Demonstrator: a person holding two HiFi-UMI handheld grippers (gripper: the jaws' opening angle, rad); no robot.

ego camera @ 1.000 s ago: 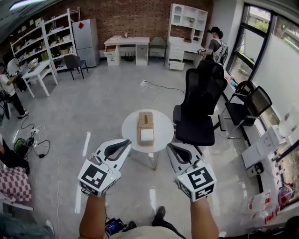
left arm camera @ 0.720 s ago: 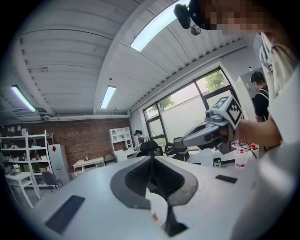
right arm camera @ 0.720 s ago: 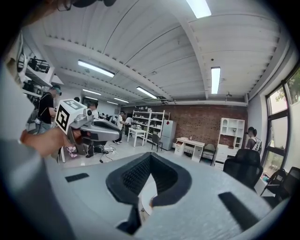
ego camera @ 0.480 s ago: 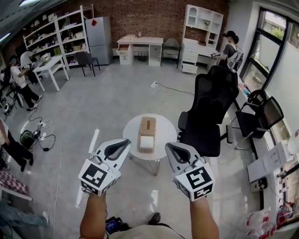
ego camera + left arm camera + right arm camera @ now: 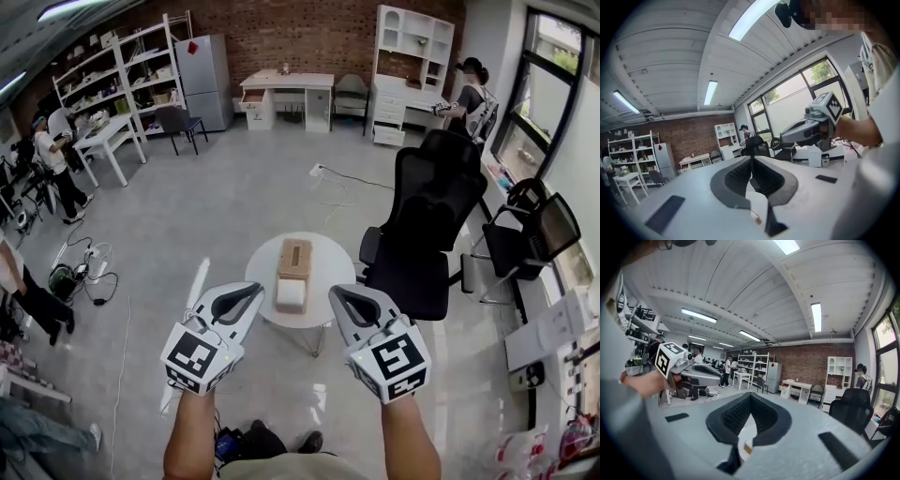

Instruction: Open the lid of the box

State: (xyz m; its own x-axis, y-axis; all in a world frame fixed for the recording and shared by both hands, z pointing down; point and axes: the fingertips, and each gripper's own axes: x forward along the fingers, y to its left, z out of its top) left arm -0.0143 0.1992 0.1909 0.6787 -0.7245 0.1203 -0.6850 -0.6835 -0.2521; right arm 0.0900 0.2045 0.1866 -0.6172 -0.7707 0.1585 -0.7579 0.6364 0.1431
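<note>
The long brown-and-white box [image 5: 292, 272] is set on the small round white table [image 5: 258, 255], ahead. The left tongs [image 5: 257, 287] and right tongs [image 5: 332, 291] are shut and empty. If kept shut, the lid cannot be gripped and the box could be bumped off.

The box [image 5: 294, 257] is tan over its far part and white over its near part; the round table [image 5: 323, 258] is white. The left gripper [image 5: 257, 287] and right gripper [image 5: 334, 292] have white bodies, black ribbed jaw pads and cubes bearing black-and-white square markers. The office chair [image 5: 427, 225] is black, the floor [image 5: 216, 197] glossy grey, the back wall [image 5: 300, 37] red brick.
</note>
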